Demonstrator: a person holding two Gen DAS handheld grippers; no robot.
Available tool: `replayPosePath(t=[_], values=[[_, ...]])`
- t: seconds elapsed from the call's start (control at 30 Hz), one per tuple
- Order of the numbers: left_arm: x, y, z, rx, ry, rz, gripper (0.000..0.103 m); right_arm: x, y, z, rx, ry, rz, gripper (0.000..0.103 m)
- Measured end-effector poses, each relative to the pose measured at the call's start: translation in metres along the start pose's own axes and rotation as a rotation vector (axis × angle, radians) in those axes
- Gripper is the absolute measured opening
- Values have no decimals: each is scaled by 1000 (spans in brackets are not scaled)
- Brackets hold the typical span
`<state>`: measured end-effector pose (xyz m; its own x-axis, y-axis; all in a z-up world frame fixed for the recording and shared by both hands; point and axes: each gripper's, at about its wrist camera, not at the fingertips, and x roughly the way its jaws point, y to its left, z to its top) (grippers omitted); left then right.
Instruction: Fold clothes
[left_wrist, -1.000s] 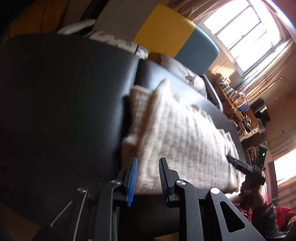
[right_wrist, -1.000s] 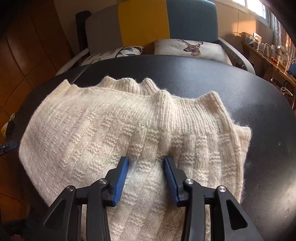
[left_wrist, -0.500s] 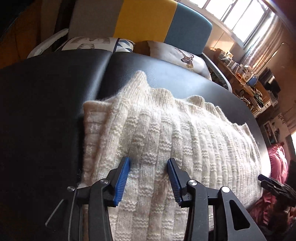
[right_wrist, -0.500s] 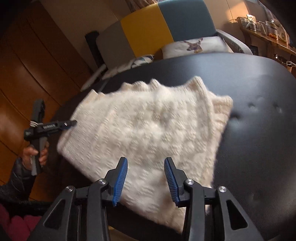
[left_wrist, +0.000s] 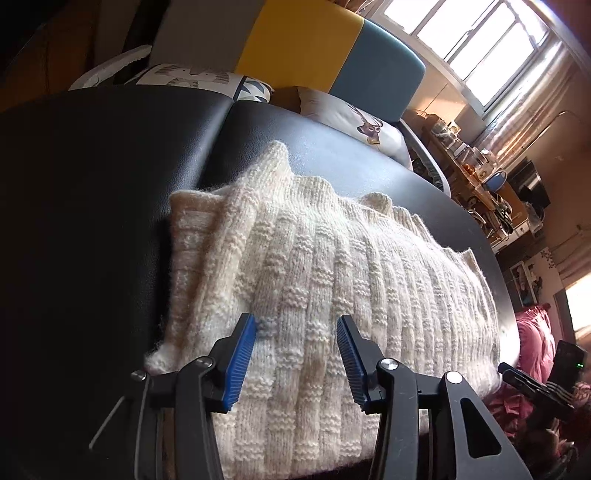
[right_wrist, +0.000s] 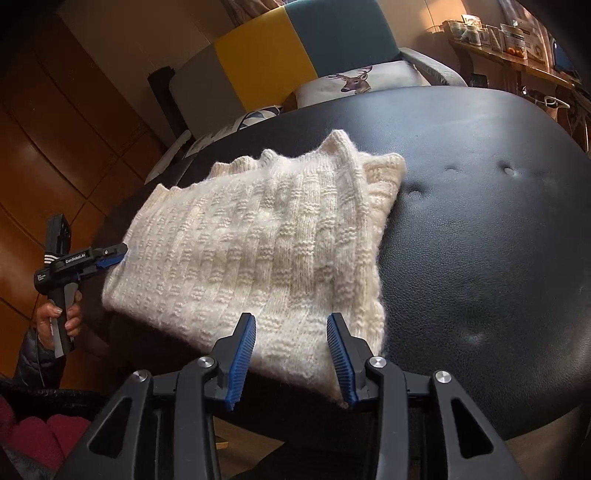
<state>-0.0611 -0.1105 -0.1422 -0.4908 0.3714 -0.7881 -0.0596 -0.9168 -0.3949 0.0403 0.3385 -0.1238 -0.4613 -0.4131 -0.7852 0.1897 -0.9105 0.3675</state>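
Observation:
A cream knitted sweater (left_wrist: 332, 277) lies folded in a thick rectangle on a black leather surface (left_wrist: 92, 184). My left gripper (left_wrist: 295, 332) is open, its blue pads (left_wrist: 240, 354) hovering just over the sweater's near left end, gripping nothing. In the right wrist view the same sweater (right_wrist: 266, 251) lies ahead. My right gripper (right_wrist: 291, 328) is open over the sweater's near corner by the front edge, with no cloth between its fingers. The left gripper (right_wrist: 85, 258) shows there at the sweater's left end, held by a hand (right_wrist: 59, 317).
The black leather surface (right_wrist: 480, 221) spreads wide and bare to the right of the sweater. Behind it stands a chair with a yellow and teal back (left_wrist: 306, 48) and a deer cushion (right_wrist: 351, 81). A cluttered shelf (left_wrist: 480, 177) runs along the right. Red cloth (right_wrist: 37, 435) lies low at the left.
The left gripper swung from a sideways tilt to level over the sweater's end, and its jaws widened. The right gripper drew back from over the sweater to its near corner.

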Motion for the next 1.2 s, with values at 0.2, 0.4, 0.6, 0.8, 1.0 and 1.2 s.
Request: replayPosePath(t=[0.2,0.4,0.6,0.8,1.0,1.2], values=[[2,5,-13,1,-1,0,48,11,-1,-10,-17,70,-84,41],[-21,22,-8,-94,-32,-78,51,0,23,34,-82,-3,-75,42],[-50,41,-1,-65,-109,-32,77,45,45,85,-158,32,-161,42],[-41,72,14,-80,-40,-29,82,78,10,87,-37,98,-119,46],[-14,70,27,-50,35,-110,82,74,8,77,-36,39,-108,47],[17,72,31,-88,113,-201,82,72,9,76,-40,30,-112,47]])
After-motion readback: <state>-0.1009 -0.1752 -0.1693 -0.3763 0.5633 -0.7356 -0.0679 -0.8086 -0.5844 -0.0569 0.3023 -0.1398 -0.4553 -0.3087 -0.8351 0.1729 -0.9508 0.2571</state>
